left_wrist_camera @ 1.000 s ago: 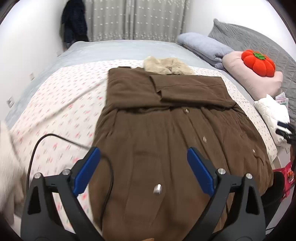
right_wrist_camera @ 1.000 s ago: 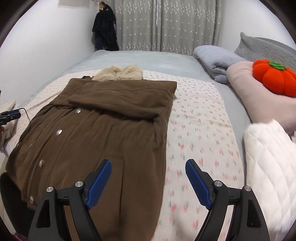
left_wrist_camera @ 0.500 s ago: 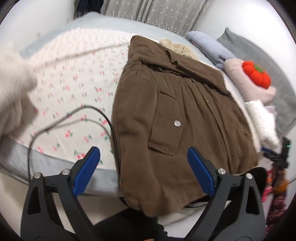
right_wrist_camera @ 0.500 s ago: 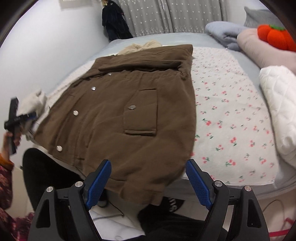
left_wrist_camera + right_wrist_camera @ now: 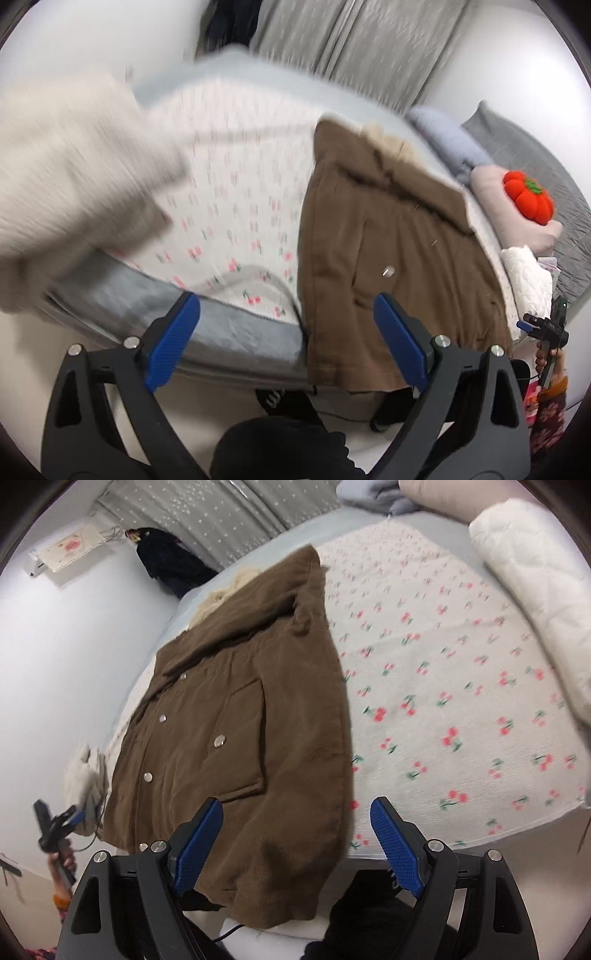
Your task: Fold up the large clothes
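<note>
1. Brown corduroy coat (image 5: 236,716) lies spread flat on the bed (image 5: 229,332), front side up, with its metal snap buttons (image 5: 219,741) and a patch pocket showing.
2. Its hem hangs over the near edge of the mattress, and a cream fur collar (image 5: 225,587) sits at the far end toward the curtains (image 5: 221,513).
3. A white sheet printed with small red cherries (image 5: 443,686) covers the bed under the coat.
4. The right tool (image 5: 295,845) hovers just above the coat's hem corner, its blue pads spread wide with nothing pressed between them; the left pad is over the brown cloth, the right pad over the cherry sheet.
5. The left tool (image 5: 288,343) is also wide open and empty, held off the near edge of the bed; its right pad sits in front of the coat's lower side edge, its left pad in front of the grey mattress side.
6. In the left wrist view a blurred cream garment (image 5: 74,192) fills the upper left, lying on the sheet well apart from the coat.
7. An orange pumpkin cushion (image 5: 528,201) rests on a pink pillow (image 5: 491,192) at the far right side of the bed, beside a white quilted piece (image 5: 535,590).
</note>
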